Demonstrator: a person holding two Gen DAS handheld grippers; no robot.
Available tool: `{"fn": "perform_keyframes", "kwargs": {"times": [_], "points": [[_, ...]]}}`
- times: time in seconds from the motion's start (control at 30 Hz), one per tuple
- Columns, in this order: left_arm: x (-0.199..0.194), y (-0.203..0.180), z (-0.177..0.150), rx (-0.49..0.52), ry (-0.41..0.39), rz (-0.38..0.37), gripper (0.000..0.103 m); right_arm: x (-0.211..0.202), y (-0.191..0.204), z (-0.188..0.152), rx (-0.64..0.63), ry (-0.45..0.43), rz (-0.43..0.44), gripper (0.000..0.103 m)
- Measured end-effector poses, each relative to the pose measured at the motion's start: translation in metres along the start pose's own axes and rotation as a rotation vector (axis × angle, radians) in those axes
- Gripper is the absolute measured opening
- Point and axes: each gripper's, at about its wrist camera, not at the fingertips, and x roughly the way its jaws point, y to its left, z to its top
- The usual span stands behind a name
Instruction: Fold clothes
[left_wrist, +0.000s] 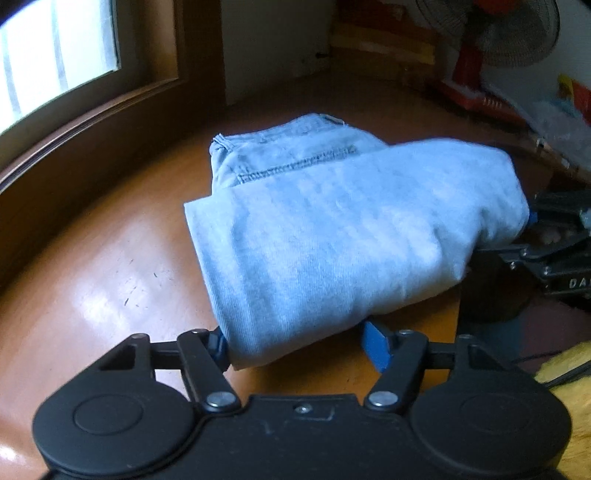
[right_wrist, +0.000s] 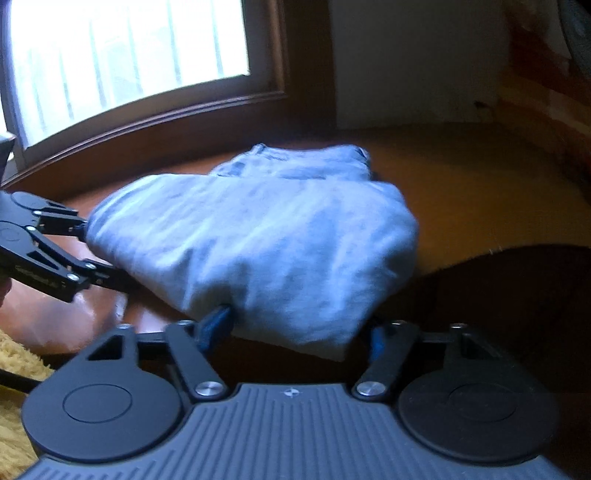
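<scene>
Light blue jeans (left_wrist: 332, 229) lie folded on an orange-brown wooden table (left_wrist: 110, 277), waistband at the far end. My left gripper (left_wrist: 299, 343) has its blue pads wide apart with the near fold of the denim draped between and over them. My right gripper (right_wrist: 295, 328) is likewise spread, with the other end of the lifted fold (right_wrist: 258, 251) lying between its pads. Each gripper shows in the other's view: the right one (left_wrist: 554, 240) at the fold's right end, the left one (right_wrist: 55, 251) at its left end. The fingertips are hidden under cloth.
A window (right_wrist: 129, 62) with a wooden frame runs along the table's far left side. A fan on a red stand (left_wrist: 491, 44) and clutter sit at the far right. A yellow fluffy rug (right_wrist: 14, 369) lies below the table's near edge (right_wrist: 498, 254).
</scene>
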Motion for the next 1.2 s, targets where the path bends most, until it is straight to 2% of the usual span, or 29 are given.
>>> {"fn": "perform_keyframes", "kwargs": {"times": [0.07,0.13,0.37,0.7,0.97,1.07,1.2], "points": [[-0.009,0.004,0.003,-0.032,-0.016,-0.024,0.064,-0.007,0.0,0.001,0.013,-0.013,0.013,0.058],[-0.021,0.004,0.009,-0.043,-0.031,-0.037,0.064,-0.016,-0.008,0.007,0.078,-0.035,0.047,0.053],[-0.056,0.002,0.027,-0.073,-0.081,-0.062,0.064,-0.049,-0.026,0.03,0.221,-0.107,0.146,0.051],[-0.055,0.014,0.051,-0.162,-0.14,-0.041,0.067,-0.046,-0.03,0.051,0.207,-0.155,0.231,0.051],[-0.032,0.014,0.062,-0.153,-0.1,0.031,0.069,-0.018,-0.054,0.07,0.208,-0.15,0.266,0.051],[-0.024,0.013,0.061,-0.148,-0.076,0.069,0.073,-0.007,-0.064,0.076,0.197,-0.123,0.278,0.051],[-0.014,0.01,0.046,-0.16,0.0,0.106,0.073,-0.01,-0.06,0.058,0.139,-0.078,0.222,0.052]]}}
